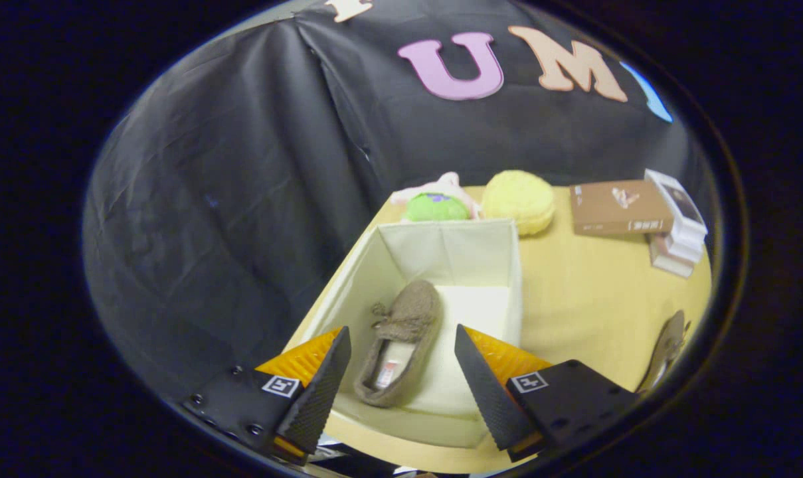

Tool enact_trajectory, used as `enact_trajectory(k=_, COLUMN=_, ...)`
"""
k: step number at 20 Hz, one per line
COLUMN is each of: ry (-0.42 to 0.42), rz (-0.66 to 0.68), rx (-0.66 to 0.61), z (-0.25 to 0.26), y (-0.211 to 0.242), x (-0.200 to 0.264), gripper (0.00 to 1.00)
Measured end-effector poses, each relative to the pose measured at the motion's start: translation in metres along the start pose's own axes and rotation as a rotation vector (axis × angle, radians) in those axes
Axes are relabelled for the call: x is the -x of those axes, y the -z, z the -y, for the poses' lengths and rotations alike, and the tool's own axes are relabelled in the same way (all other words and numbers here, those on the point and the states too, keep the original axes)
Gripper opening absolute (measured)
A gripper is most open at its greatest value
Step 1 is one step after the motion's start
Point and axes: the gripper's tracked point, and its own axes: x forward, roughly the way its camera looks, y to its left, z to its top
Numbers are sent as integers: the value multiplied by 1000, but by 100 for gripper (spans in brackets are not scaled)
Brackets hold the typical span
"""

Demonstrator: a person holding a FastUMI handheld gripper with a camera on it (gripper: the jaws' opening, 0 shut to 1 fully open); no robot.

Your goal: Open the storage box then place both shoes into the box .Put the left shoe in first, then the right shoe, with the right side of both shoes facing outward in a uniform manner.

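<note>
Wooden desk [594,292] carries an open box [517,279] with one shoe [401,338] inside (lying flat). Fingers [401,385] hover apart above it, holding nothing.

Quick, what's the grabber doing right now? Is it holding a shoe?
Gripper: open, holding nothing, fingers spread above the storage box; one shoe lies inside.

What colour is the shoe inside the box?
Fuzzy brown, in the gripper view: the shoe lies in the cream box, below the open claw.
</note>
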Motion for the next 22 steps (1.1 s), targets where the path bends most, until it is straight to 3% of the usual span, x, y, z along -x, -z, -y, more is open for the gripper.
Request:
enact_trajectory(k=4, ry=107, rz=83, rx=103, z=46, y=-11, x=39, gripper=99)
enact_trajectory(k=9, ry=199, rz=112, rx=123, z=110, y=-6, x=76, gripper=99)
enact_trajectory(k=22, ry=462, rz=15, rx=81, z=326, y=55, x=154, gripper=100)
